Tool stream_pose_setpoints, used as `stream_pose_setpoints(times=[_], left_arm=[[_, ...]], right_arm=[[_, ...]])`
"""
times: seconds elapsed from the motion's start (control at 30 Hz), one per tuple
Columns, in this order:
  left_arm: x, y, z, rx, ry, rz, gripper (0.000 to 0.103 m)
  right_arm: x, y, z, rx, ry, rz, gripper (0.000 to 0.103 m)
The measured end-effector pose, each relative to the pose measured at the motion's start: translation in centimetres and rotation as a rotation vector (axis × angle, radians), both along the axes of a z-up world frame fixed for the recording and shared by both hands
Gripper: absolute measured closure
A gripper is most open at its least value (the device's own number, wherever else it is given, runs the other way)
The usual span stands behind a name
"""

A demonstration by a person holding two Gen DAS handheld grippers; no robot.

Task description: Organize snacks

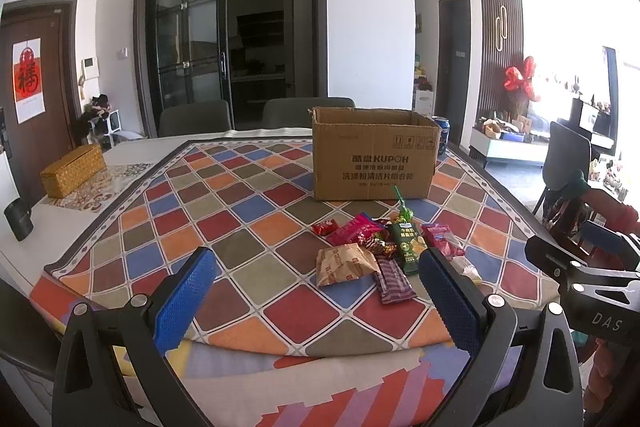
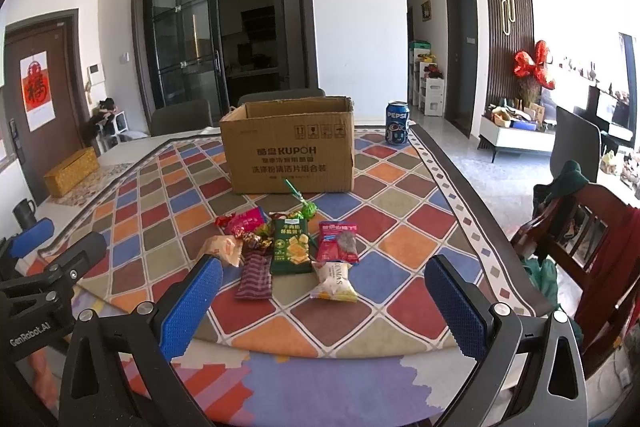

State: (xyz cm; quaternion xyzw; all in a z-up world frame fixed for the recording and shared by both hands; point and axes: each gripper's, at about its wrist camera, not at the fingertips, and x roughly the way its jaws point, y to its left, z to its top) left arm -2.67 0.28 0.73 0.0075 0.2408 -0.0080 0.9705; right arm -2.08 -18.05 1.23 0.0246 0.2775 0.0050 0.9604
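Right, both grippers, left gripper and right gripper, gape wide, empty; snack pile sits mid-frame below the open cardboard box. Risk: overlapping slick packets, a pinch may drag neighbours.

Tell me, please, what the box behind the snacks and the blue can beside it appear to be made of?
The cardboard box looks like plain brown corrugated cardboard, matte, with printed lettering, creased corners and open top flaps. The Pepsi can is probably thin metal: a glossy printed blue wall and a silvery rim at the top.
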Motion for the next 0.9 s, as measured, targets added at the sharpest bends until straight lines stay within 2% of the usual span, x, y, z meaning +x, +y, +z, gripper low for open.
stream_pose_setpoints(times=[0.9], left_arm=[[-0.09,0.05,-0.12,-0.003,-0.003,-0.005,0.0]], right_arm=[[-0.12,0.31,-0.02,0.0,0.004,0.006,0.001]])
